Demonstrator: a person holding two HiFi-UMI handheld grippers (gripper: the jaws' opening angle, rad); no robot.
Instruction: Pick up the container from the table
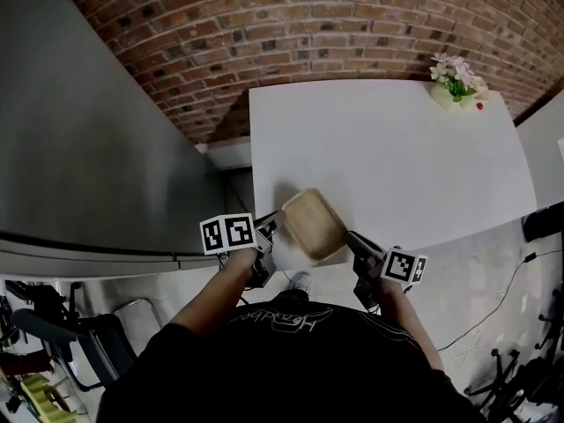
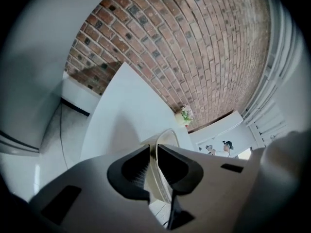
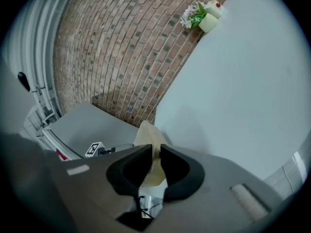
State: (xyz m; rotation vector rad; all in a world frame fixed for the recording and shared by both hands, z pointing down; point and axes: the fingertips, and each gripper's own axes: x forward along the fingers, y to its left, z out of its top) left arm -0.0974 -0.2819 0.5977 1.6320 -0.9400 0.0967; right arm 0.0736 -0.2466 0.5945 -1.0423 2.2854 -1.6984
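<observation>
- container [image 1: 313, 225] at the table's [image 1: 388, 148] near edge, left gripper [image 1: 275, 223] on its left, right gripper [image 1: 352, 237] on its right
- flower pot [image 1: 456, 82] way off at the far right corner
- brick wall [image 1: 308, 25] behind

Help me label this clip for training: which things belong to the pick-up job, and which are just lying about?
Job: container, left tongs and right tongs gripping its rim, table.
Lying about: flower pot, brick wall.
</observation>
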